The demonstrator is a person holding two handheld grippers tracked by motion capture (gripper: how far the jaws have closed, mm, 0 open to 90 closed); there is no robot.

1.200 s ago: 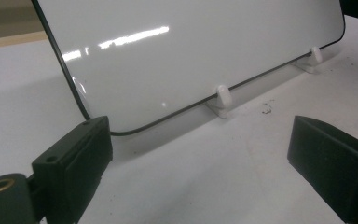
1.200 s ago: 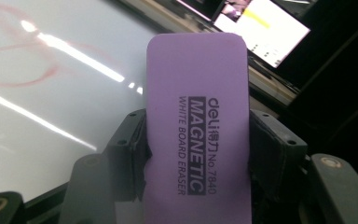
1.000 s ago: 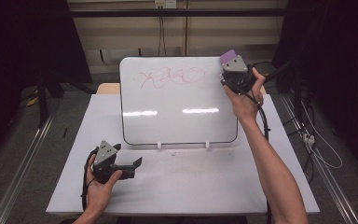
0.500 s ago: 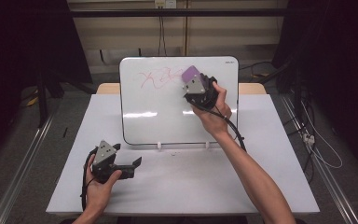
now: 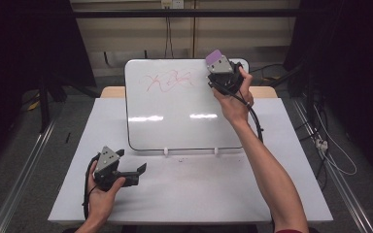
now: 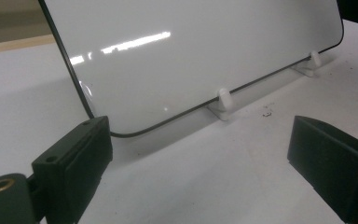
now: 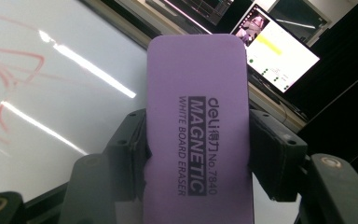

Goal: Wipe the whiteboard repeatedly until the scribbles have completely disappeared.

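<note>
At a white table (image 5: 184, 194), a person works a hand-held gripper in each hand before a whiteboard (image 5: 175, 116) propped on two small white clips (image 6: 222, 101). The right gripper (image 5: 222, 73) is clamped on a purple whiteboard eraser (image 7: 198, 121), its black jaws pressing the eraser's two long sides, the printed face toward the gripper's camera; the eraser stands at the board's upper right corner, just right of a red scribble (image 5: 167, 81) that runs along the top of the board. Half a second ago the same gripper and eraser were farther left, over the right-hand end of the scribble; a second ago they were off the board's right edge, so the hand has swept in across the writing and back out toward the corner. The right end of the red marks looks fainter than in the earliest frame, though the pictures are too small to be sure. The left gripper (image 5: 126, 171) rests low over the table near the board's lower left corner, its jaws wide apart with nothing between them, and has not moved across the three frames.
</note>
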